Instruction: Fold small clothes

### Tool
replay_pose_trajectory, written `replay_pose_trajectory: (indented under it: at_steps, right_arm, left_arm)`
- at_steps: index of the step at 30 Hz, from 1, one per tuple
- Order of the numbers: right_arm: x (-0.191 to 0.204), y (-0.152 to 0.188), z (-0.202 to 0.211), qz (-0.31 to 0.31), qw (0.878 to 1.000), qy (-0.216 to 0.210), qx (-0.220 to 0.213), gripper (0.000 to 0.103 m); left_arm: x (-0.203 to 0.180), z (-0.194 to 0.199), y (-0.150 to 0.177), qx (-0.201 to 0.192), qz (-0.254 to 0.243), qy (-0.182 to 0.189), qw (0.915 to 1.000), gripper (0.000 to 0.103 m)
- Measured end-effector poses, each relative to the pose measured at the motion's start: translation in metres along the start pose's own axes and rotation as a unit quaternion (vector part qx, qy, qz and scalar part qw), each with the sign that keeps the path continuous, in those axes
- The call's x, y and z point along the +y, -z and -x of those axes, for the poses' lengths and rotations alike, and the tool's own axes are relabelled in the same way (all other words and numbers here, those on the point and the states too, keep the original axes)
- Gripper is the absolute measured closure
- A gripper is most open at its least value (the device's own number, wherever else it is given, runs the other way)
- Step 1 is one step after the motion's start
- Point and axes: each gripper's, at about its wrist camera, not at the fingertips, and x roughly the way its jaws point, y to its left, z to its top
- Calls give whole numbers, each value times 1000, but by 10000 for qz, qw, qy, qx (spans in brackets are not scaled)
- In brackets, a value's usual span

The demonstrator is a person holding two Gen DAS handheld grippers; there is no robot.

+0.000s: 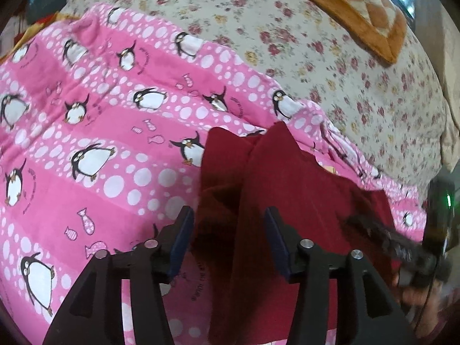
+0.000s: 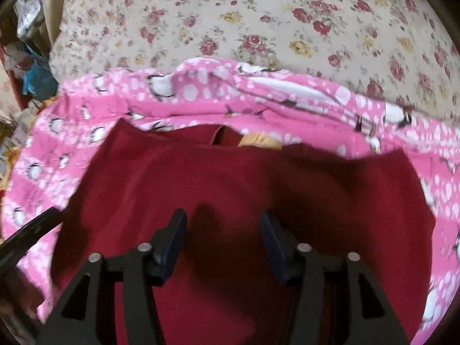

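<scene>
Writing on pink penguin blanket (image 1: 95, 120): unreadable | left tool (image 1: 228, 234), right tool (image 2: 222, 235): jaws apart over red garment (image 2: 230, 178)

Open left claw (image 1: 228, 231) over red garment (image 1: 287, 201)

Small curved lettering is printed beside the penguins on the pink blanket (image 1: 115, 132); it cannot be read.

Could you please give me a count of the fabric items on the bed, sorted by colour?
Dark red garment: 1
Pink penguin-print blanket: 1
Cream floral bedsheet: 1
Orange checked quilt: 1
Total: 4
</scene>
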Motion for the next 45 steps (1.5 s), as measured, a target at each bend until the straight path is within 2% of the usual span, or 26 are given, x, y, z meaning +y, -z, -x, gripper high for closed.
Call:
replay_pose_trajectory:
  at_steps: [3,4,7,12,17,23,29,31,37,43,45]
  right_arm:
    - [-2,18,16,74,9999,-53,-50,36]
    - [-3,23,20,74,9999,-79,-48,35]
    - [-4,31,27,59,9998,-155,-72,33]
    - [-5,34,31,13,9997,-232,-64,31]
    - [-6,34,30,-3,9995,-307,-59,28]
    - [-10,32,29,-9,9994,-353,-29,28]
    - [-14,31,40,91,9997,-151,-166,28]
    - [-16,32,37,151,9998,27,-96,28]
    - [-16,35,31,186,9996,208,-66,28]
    - [-7,24,34,225,9993,143,-272,29]
    - [-3,21,29,261,9992,85,-288,32]
  left_arm:
    - [12,2,-3,42,314,201,9993,53]
    - [15,1,-3,69,380,223,9990,52]
    - [18,-7,-2,201,550,193,9981,52]
    - [0,-27,6,546,234,28,9982,52]
    - [-10,-37,10,498,33,-156,9986,52]
    - [-11,-39,9,408,70,-146,9990,52]
    - [-14,-41,8,382,34,-200,9991,53]
    - [-14,-41,8,381,24,-205,9991,54]
    - [-14,-41,8,375,25,-220,9991,57]
    - [-15,-42,8,371,9,-247,9990,57]
    - [-16,-42,8,373,-4,-256,9990,57]
